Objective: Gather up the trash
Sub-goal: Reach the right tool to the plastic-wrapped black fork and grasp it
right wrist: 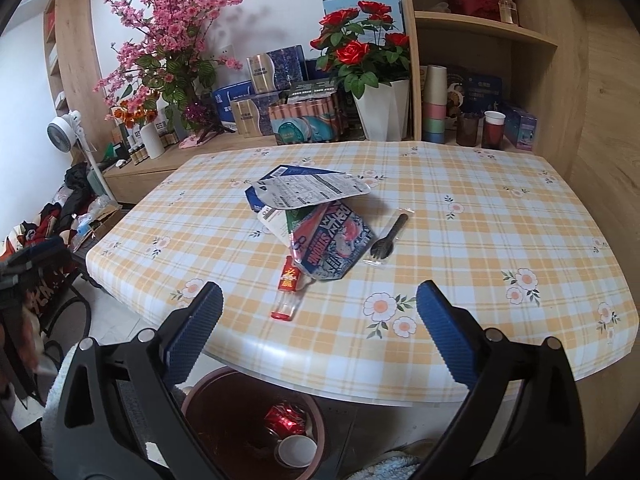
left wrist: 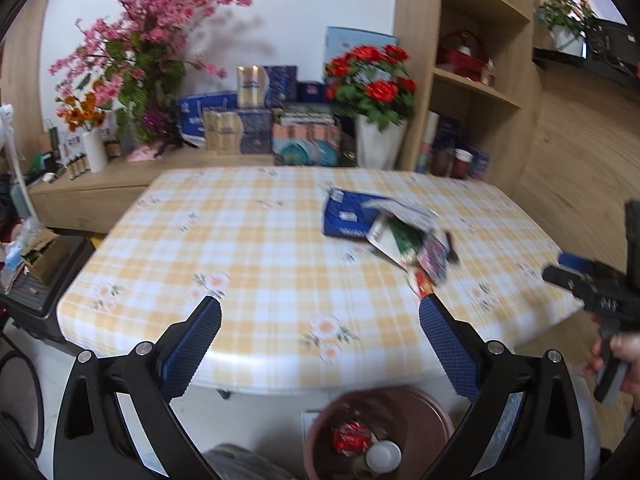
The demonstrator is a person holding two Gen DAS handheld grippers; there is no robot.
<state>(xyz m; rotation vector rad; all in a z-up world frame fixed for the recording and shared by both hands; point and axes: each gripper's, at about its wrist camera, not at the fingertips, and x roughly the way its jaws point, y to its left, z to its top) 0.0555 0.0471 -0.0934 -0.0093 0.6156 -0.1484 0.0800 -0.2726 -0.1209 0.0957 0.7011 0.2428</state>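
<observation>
Trash lies in a loose heap near the middle of the counter — flat wrappers overlapping each other, a small red-capped tube at the near edge of the heap, a black plastic fork just beside it. The bin stands on the floor below the counter's near edge, with a red can and a white cup already inside. The left hand-held gripper and right hand-held gripper both hover released and empty, short of the pile. The risk, as I judge it: the wrappers are thin and slick, so a pinch could slide off or drag neighbours — and the tube could roll off the edge.
</observation>
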